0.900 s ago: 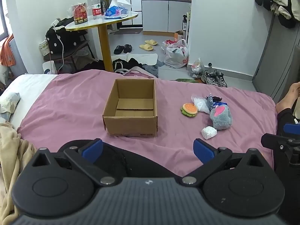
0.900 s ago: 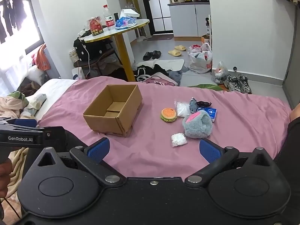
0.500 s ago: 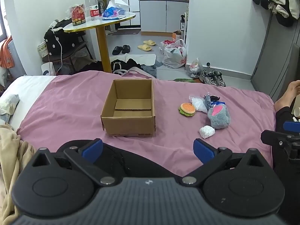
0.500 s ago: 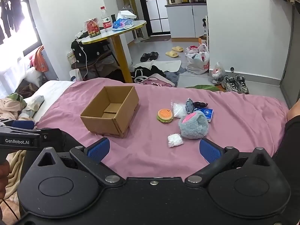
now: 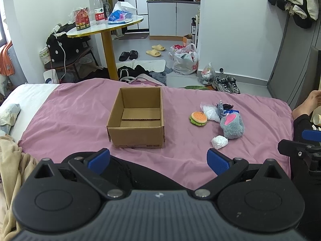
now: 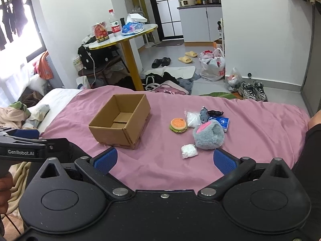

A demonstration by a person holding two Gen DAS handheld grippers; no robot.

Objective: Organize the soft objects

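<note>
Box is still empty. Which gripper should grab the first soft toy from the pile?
Right. The right gripper, open, faces the small white bag and grey plush toy directly. From the left gripper, also open, they lie off to the right; the open cardboard box sits ahead.

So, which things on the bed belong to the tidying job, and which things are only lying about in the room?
For the job:
- cardboard box, open and empty
- burger plush
- grey plush toy
- small white bag
- clear bag of white filling

Only lying about:
- water bottle on the round table
- slippers
- sneakers
</note>
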